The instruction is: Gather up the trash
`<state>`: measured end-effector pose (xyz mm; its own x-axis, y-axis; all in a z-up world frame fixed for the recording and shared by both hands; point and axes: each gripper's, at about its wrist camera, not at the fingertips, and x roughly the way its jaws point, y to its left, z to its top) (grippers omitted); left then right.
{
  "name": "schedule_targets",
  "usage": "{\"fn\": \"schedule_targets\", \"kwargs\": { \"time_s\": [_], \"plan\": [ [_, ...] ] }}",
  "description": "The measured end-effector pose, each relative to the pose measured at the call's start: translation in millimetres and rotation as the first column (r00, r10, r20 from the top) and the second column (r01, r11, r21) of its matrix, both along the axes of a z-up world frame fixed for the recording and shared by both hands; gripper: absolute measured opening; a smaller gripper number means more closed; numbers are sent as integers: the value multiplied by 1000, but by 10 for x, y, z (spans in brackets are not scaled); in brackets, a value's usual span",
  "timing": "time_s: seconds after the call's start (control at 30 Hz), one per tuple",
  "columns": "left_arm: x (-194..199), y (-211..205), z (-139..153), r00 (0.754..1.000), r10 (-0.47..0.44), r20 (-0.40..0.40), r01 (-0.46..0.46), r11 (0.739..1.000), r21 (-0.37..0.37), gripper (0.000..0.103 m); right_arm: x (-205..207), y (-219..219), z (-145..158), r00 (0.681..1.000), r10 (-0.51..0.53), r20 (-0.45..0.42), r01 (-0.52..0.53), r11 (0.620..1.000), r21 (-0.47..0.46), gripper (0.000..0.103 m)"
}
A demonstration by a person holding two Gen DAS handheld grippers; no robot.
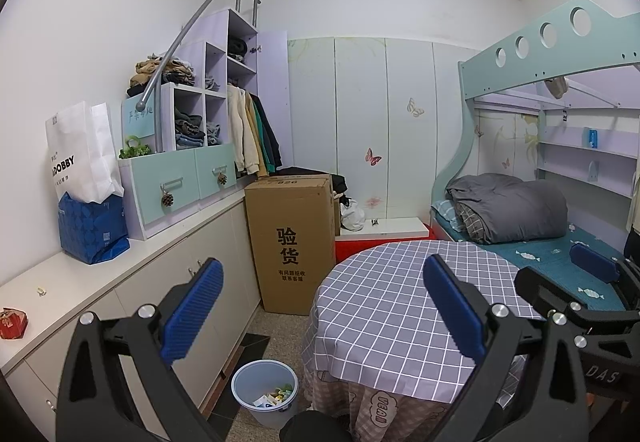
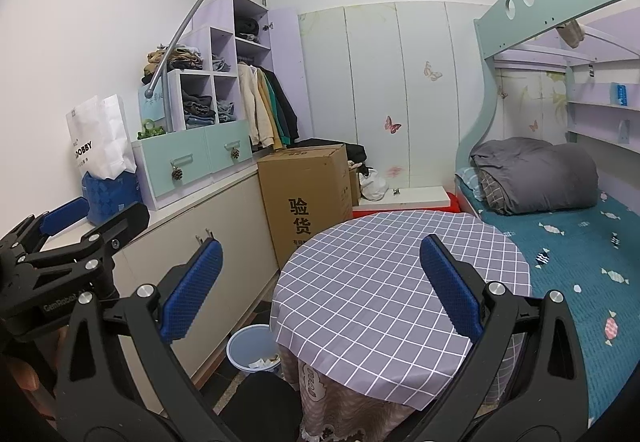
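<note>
The bin [image 1: 265, 392] stands on the floor between the low cabinets [image 1: 192, 282] and the round table [image 1: 392, 306], pale blue, with scraps of trash [image 1: 276, 397] lying in its bottom. I can make out bits of green, white and yellow, though what they are is too small to tell. From my right wrist view the bin [image 2: 251, 346] is half hidden behind the checked tablecloth [image 2: 380, 282], and only a few pale scraps show inside.

My left gripper [image 1: 322, 316] hangs above the table's near edge, its blue pads spread wide with nothing between them. My right gripper [image 2: 320, 288] is likewise spread and empty over the cloth. Each gripper shows at the edge of the other's view, partly cut off.

On the cabinet top, at the far left, a small red packet [image 1: 13, 323] is clipped by the frame edge, and a tiny pale object [image 1: 40, 290] near it is too small to identify. Further back stand a blue bag [image 1: 93, 228] and a white paper bag [image 1: 82, 151], its lettering partly hidden. A cardboard box [image 1: 292, 242] stands behind the table. The bed [image 2: 580, 242] with a rolled grey quilt [image 2: 536, 173] lies to the right.
</note>
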<state>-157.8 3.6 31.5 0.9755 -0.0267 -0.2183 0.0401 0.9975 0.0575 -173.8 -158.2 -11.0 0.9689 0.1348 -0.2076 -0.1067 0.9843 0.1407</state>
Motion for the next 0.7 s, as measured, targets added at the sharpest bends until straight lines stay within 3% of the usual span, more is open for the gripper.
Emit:
{"fn": "schedule_targets", "kwargs": {
  "time_s": [0.7],
  "plan": [
    [8, 10, 65, 1000, -8, -3, 8, 1000, 11, 98, 11, -20, 0, 1000, 8, -4, -8, 1000, 4, 97]
  ]
}}
